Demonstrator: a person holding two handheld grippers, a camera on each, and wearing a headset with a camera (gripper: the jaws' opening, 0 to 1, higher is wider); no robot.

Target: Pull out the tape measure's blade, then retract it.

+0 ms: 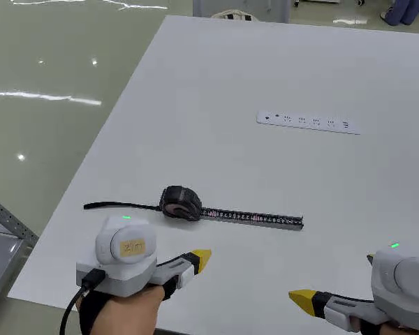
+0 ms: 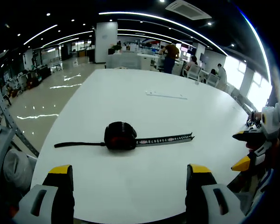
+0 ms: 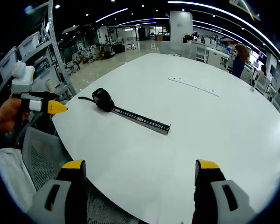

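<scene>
Spread, empty: left claw point(image 2: 129, 169), right claw point(image 3: 140, 164). Tape measure case point(image 1: 180, 203) hard, prob. slippy: pinch flanks. Its blade point(image 1: 255, 218) thin, springy: take tip.

The tape measure point(image 1: 180, 203) lies on the table point(image 1: 230, 84), blade point(image 1: 255, 218) extended.

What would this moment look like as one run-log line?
tape measure: on table, blade out | left gripper: open, empty | right gripper: open, empty
</scene>
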